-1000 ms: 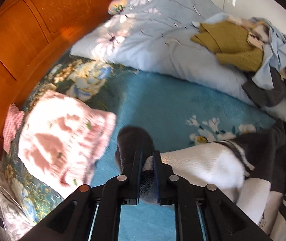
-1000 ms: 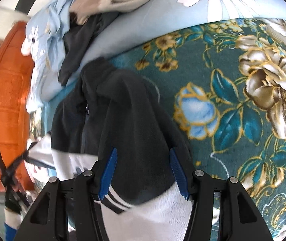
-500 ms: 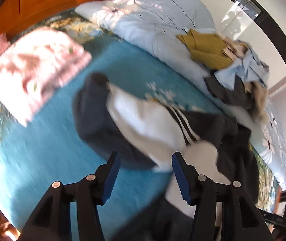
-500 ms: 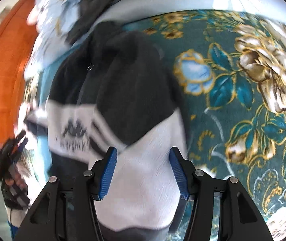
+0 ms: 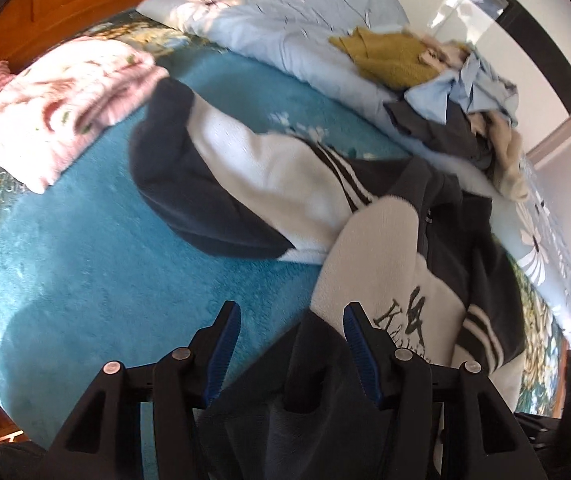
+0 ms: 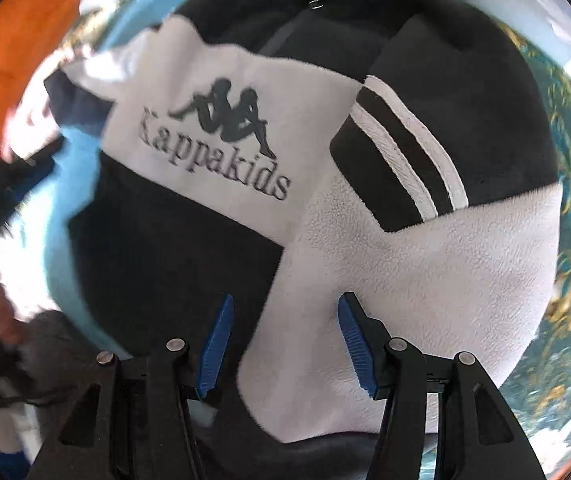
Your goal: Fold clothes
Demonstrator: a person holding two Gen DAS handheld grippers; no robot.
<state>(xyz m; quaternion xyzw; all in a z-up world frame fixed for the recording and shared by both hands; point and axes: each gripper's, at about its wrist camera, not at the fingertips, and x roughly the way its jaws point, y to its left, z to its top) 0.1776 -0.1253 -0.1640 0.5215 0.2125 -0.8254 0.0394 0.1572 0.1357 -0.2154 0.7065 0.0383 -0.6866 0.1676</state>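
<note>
A black-and-white fleece jacket [image 5: 285, 184] lies on a teal blanket [image 5: 105, 264], one sleeve stretched toward the far left, its white chest panel printed "Kappakids" and its sleeves banded with double stripes. The left gripper [image 5: 291, 332] hovers over the jacket's near hem, jaws parted after just opening, pads pressing nothing. The right gripper [image 6: 283, 334] hangs above the sleeve, released likewise, fleece beneath but not pinched. The left wrist view alone takes in a folded pink garment [image 5: 65, 92] at far left, a pale blue floral duvet [image 5: 285, 16] and a heap of unfolded clothes [image 5: 457, 92] at far right. The right wrist view [image 6: 213, 132] alone makes the logo legible.
</note>
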